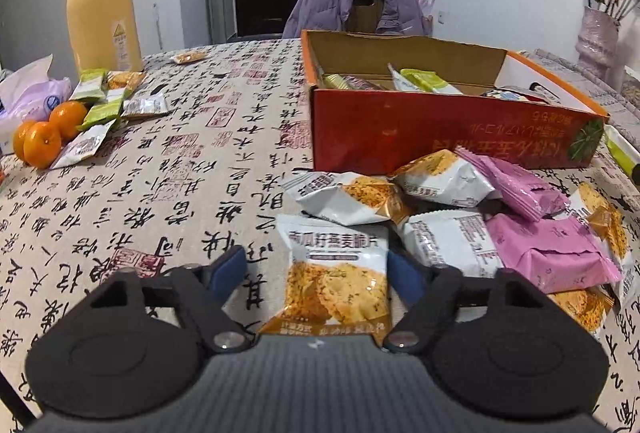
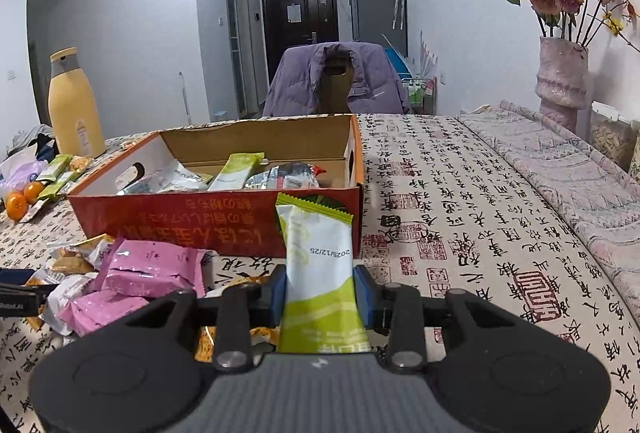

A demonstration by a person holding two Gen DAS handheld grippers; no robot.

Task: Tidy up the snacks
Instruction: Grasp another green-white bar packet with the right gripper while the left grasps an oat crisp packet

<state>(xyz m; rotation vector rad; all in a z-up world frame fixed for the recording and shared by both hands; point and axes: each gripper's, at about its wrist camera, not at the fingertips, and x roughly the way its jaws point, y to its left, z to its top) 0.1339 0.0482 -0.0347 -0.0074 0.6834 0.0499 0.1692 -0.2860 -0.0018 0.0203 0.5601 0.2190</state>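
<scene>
Right gripper clenched on the green-white packet, raised at 6 o'clock of the red box. Left gripper straddles the oat-crisp packet on the desk; contact unclear. Next: carry to 12 o'clock, release inside.

Your left gripper has a ribbed grey body with a small pale mark at its front edge, flanked by two matte black rounded housings, each with a shallow circular recess. Black link arms pivot on silver round-headed screws and end in blue pads. Your right gripper is built the same: grey ribbed centre, black housings, silver screws, blue pads.
</scene>
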